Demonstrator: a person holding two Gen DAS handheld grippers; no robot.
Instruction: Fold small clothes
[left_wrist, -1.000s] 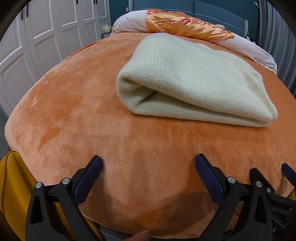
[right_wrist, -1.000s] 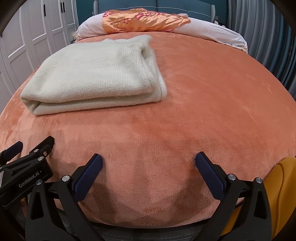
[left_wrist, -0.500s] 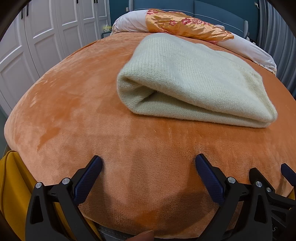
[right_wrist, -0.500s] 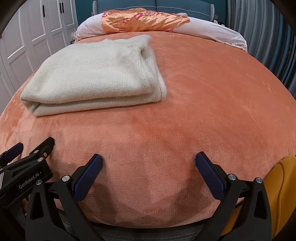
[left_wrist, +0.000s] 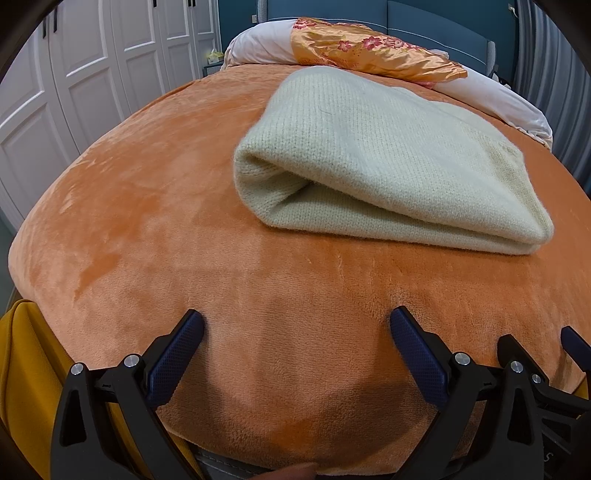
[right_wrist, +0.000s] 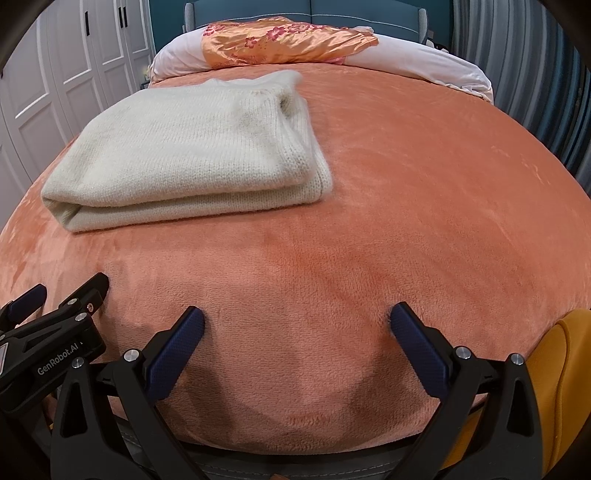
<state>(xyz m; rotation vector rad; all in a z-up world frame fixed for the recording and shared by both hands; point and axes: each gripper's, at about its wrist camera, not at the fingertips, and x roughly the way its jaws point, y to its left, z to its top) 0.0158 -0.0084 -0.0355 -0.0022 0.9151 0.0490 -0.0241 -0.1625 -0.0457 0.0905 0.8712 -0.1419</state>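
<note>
Blue-padded and spread wide, the left gripper (left_wrist: 295, 325) and right gripper (right_wrist: 295, 325) hold nothing, side by side over the near edge of the bed. Well ahead of both lies the folded cream sweater (left_wrist: 388, 162), flat on the orange plush blanket (right_wrist: 424, 184). Beyond it a floral satin pillow (right_wrist: 280, 40) sits against a teal headboard (left_wrist: 424, 18); white wardrobe doors (left_wrist: 92, 66) stand left.

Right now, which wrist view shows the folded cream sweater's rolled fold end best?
The left wrist view: the cream sweater shows its rounded fold end open to the camera. The right wrist view shows the sweater from its stacked long edge, that end only at the far left corner.
</note>
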